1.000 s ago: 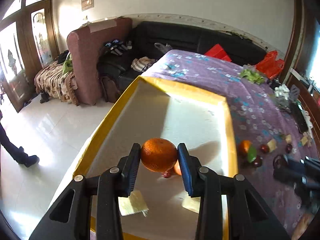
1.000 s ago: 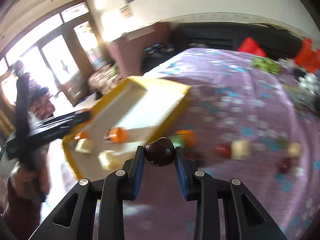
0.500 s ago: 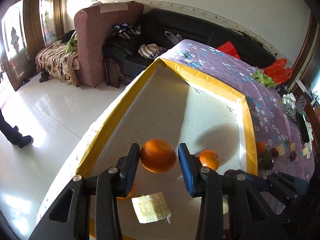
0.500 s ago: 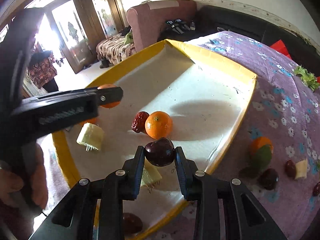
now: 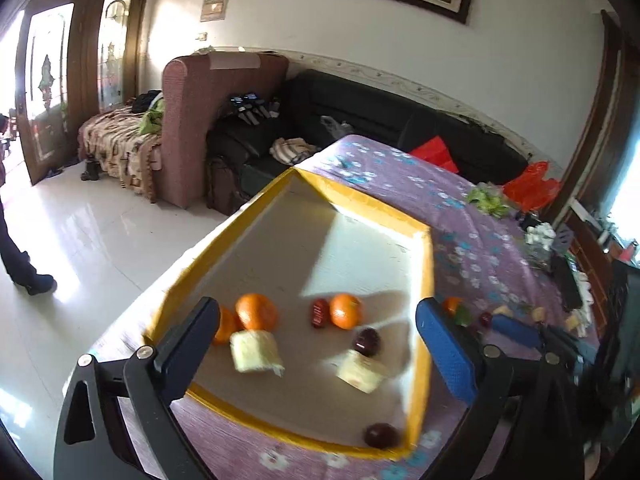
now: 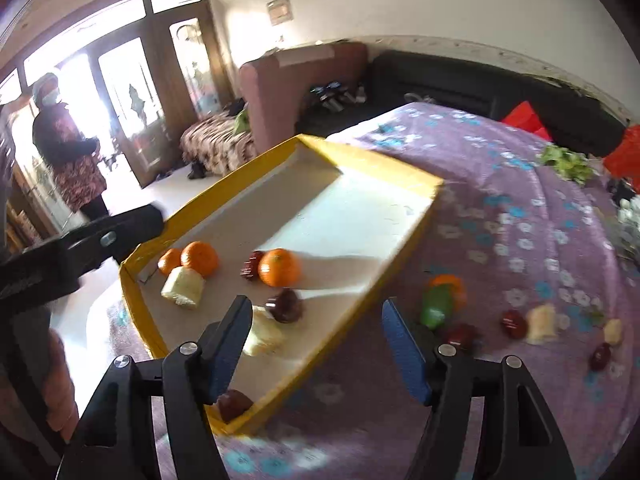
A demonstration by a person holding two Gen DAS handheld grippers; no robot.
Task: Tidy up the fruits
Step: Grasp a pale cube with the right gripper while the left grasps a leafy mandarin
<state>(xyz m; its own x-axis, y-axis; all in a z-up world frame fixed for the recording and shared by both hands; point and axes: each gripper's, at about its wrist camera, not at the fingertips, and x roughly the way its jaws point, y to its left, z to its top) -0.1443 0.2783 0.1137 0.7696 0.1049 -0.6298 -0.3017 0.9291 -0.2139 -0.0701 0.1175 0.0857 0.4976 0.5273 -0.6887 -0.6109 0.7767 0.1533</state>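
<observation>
Fruit in the tray: we count three oranges (image 5: 256, 311), two of them touching near the left wall and one (image 5: 345, 310) mid-floor touching a red date (image 5: 319, 312); two dark plums, one (image 5: 367, 341) beside a pale chunk (image 5: 362, 370), one (image 5: 381, 435) in the near right corner; two pale chunks in all (image 5: 256, 350).
Tray: the yellow-rimmed tray (image 5: 428, 280) lies on the purple flowered cloth (image 6: 500, 184).
Fruit still outside: on the cloth right of the tray we make out one orange (image 6: 450, 282) behind a green fruit (image 6: 436, 306), about three dark red pieces and two pale chunks; blur makes that count rough.
Left gripper (image 5: 316, 344): jaws have just been opening, now spread wide, nothing between them.
Right gripper (image 6: 316, 344): jaws have just been opening, also empty.
Doing it well: we judge both drops done; we should lift clear without nudging the fruit in the tray, then take the loose pieces one at a time.
</observation>
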